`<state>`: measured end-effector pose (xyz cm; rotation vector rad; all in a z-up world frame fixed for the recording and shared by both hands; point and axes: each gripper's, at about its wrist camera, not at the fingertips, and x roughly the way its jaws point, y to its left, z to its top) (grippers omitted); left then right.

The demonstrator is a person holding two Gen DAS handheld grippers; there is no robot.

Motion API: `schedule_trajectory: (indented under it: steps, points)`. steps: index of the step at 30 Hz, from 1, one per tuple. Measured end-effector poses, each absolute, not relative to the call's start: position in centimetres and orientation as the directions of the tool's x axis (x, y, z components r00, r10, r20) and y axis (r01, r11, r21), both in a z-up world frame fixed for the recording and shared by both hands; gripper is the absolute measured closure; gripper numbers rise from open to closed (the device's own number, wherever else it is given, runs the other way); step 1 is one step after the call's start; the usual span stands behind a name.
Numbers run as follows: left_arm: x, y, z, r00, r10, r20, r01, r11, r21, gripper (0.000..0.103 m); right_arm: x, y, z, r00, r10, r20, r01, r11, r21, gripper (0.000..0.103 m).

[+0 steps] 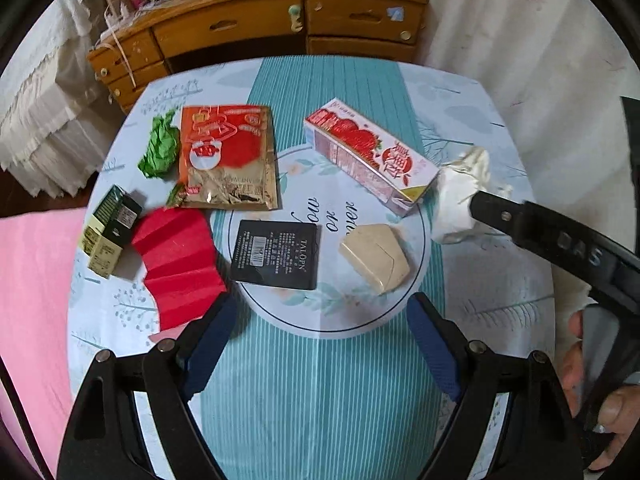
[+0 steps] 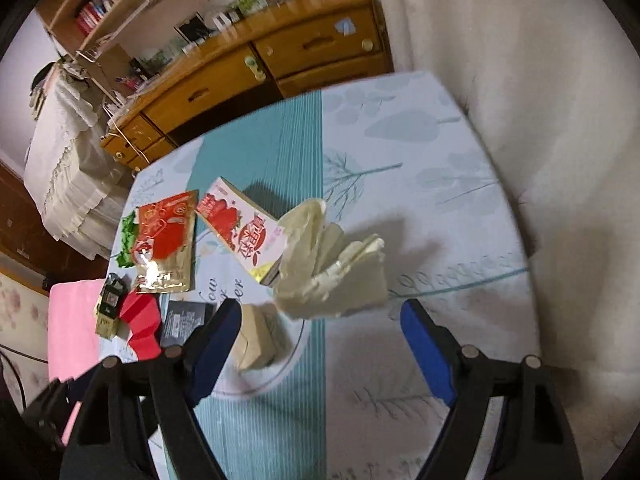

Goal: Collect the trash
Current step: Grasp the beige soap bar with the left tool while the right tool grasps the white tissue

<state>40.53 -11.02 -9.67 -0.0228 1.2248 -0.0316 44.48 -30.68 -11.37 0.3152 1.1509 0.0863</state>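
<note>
Trash still covers the table (image 1: 352,400), and no bin or bag shows in either view, so by my reading the collecting has barely begun, if at all. Going left to right in the left wrist view: a small dark green and cream box (image 1: 110,232) lies at the left edge, a folded red paper (image 1: 178,266) just beside it, a crumpled green wrapper (image 1: 159,148) farther back, then an orange and gold sachet (image 1: 226,156), a black card (image 1: 276,254) on the printed circle of the cloth, a beige folded packet (image 1: 376,258), a red and pink carton (image 1: 368,160), and at the far right a crumpled white tissue (image 1: 460,196). The left gripper (image 1: 320,320) hangs over the near side of the circle, jaws spread wide and empty, black card and beige packet just ahead. The right gripper (image 2: 320,320) is likewise wide open and holds nothing, with the tissue (image 2: 332,264) just beyond its fingertips. Every piece remains to be picked up.
</note>
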Motion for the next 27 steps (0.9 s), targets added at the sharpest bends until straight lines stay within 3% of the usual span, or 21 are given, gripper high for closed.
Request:
schedule_trajectory:
  steps: [3, 5, 6, 7, 9, 17, 21, 27]
  points:
    - [41.2, -11.0, -10.6, 0.317, -0.044, -0.948, 0.001, 0.999, -0.046, 0.018, 46.0, -30.4, -13.1, 0.387, 0.243, -0.889, 0.111, 0.945, 0.307, 0.022]
    - [41.6, -11.3, -11.2, 0.302, -0.052, -0.952, -0.003, 0.998, -0.056, 0.018, 46.6, -30.3, -14.1, 0.367, 0.238, -0.899, 0.113, 0.948, 0.298, 0.039]
    - [41.8, -11.4, -11.4, 0.296, -0.057, -0.953, -0.002, 0.998, -0.061, 0.018, 46.8, -30.4, -14.6, 0.353, 0.247, -0.902, 0.111, 0.947, 0.302, 0.058]
    - [42.0, -11.5, -11.6, 0.291, -0.062, -0.955, -0.003, 0.998, -0.066, 0.018, 47.0, -30.5, -15.2, 0.336, 0.273, -0.902, 0.105, 0.94, 0.324, 0.069]
    - [42.6, -11.9, -12.1, 0.275, -0.078, -0.958, -0.003, 0.997, -0.082, 0.018, 46.8, -31.0, -15.3, 0.345, 0.314, -0.884, 0.097, 0.925, 0.366, 0.077]
    - [45.9, -14.1, -15.2, 0.207, -0.106, -0.973, -0.019, 0.994, -0.112, 0.02, 45.1, -33.4, -14.9, 0.374, 0.296, -0.879, 0.079, 0.934, 0.348, 0.083]
    - [47.4, -15.2, -17.3, 0.148, -0.111, -0.983, -0.031, 0.993, -0.117, 0.05, 44.4, -34.6, -15.0, 0.382, 0.298, -0.875, 0.085, 0.931, 0.354, 0.083]
    - [48.2, -17.0, -18.3, 0.152, -0.044, -0.987, -0.017, 0.999, -0.047, 0.058, 43.4, -34.8, -14.9, 0.387, 0.286, -0.877, 0.078, 0.937, 0.34, 0.083]
